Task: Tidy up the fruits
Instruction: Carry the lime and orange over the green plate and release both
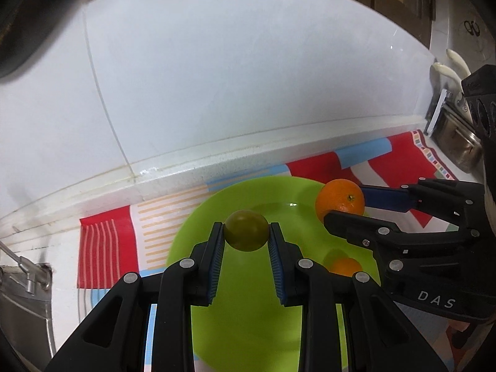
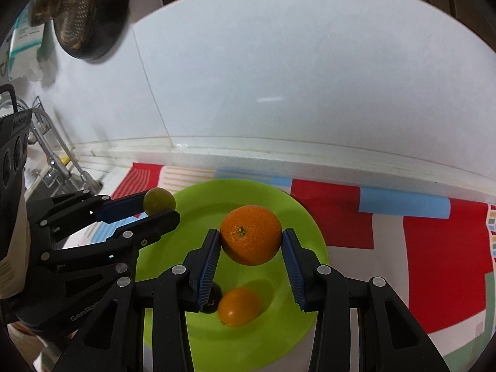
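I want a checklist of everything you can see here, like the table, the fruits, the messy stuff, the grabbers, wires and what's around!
Surface: white counter with a red, white and blue patterned mat.
Job's things: green plate on the mat holds a small orange fruit and a dark item, partly hidden. Green fruit and orange are above the plate.
Clutter: nothing seen.
Grippers: left gripper shut on the green fruit; right gripper shut on the orange.
Cables: nothing seen.
Surroundings: white tiled wall, faucet at left, hanging strainer.
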Demonstrator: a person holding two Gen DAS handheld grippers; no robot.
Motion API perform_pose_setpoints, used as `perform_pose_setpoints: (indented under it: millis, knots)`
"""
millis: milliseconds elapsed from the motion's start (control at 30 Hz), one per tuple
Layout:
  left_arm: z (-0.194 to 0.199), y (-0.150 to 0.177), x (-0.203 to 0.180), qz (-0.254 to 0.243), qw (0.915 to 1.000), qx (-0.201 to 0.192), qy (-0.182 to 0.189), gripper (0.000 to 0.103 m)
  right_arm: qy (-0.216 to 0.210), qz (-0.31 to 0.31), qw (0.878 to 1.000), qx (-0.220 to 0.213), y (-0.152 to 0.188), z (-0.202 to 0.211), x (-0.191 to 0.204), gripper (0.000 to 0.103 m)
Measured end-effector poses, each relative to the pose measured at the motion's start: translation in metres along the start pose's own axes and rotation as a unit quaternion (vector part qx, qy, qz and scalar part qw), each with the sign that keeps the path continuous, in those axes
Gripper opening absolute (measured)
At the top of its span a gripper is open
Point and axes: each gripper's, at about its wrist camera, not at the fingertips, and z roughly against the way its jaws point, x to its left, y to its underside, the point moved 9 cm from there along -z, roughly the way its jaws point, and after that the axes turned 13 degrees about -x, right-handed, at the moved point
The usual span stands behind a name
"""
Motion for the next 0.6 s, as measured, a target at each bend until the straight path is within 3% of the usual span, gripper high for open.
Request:
perform_pose_setpoints:
  millis: [267, 467, 600]
  knots:
    - [-0.022, 0.01, -0.002, -0.005, 0.9997, 0.023, 0.002, 0.03, -0.001, -0.007, 1.0, 0.02, 0.01, -0.023, -0.007, 0.042]
    - [-0.021, 0.011, 0.004, 0.0, 0.9996, 0.025, -0.013, 0.047, 0.006, -0.007, 1.0, 0.022, 0.013, -0.029, -0.011, 0.042]
    - [-0.011, 0.012, 0.007, 0.004, 0.9995, 0.023, -0.019, 0.05, 0.01, -0.009, 1.0, 0.015, 0.011, -0.024, -0.01, 0.043]
